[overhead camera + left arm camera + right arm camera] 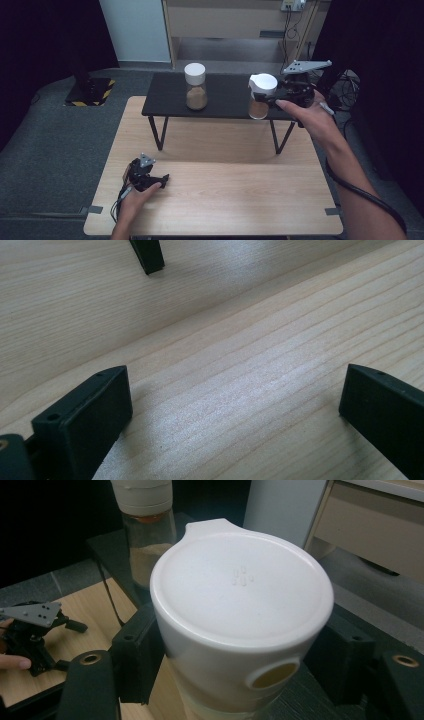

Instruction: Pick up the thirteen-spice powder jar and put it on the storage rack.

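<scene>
jar [261, 96] is held upright by its white cap, clamped in the right hand-held gripper [272, 95] at the black shelf's [225, 95] front edge.

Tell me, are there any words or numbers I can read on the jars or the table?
No words or numbers can be read.
The held jar's white lid bears a few tiny raised marks, too small to read.
The other jar and the black shelf show no writing.
</scene>
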Demonstrator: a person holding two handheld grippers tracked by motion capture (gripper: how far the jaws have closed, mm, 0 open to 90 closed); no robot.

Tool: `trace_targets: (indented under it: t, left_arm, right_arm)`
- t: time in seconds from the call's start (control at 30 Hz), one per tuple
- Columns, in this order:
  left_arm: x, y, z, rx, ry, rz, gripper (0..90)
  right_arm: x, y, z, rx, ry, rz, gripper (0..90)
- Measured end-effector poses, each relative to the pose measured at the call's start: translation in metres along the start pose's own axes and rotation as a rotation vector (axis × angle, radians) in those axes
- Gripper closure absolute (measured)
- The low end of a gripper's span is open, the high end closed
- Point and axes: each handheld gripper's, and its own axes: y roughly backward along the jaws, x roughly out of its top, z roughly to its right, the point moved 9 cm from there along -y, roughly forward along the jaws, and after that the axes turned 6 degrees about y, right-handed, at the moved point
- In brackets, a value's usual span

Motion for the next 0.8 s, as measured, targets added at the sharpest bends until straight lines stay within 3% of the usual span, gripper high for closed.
trace_targets:
  t: [0.8]
  left_arm:
    - [0.0,0.0,0.0,0.0,0.001,0.0,0.0]
  right_arm:
    - [-0.006,-0.032,0.021,0.006,-0.016,0.002,31.3]
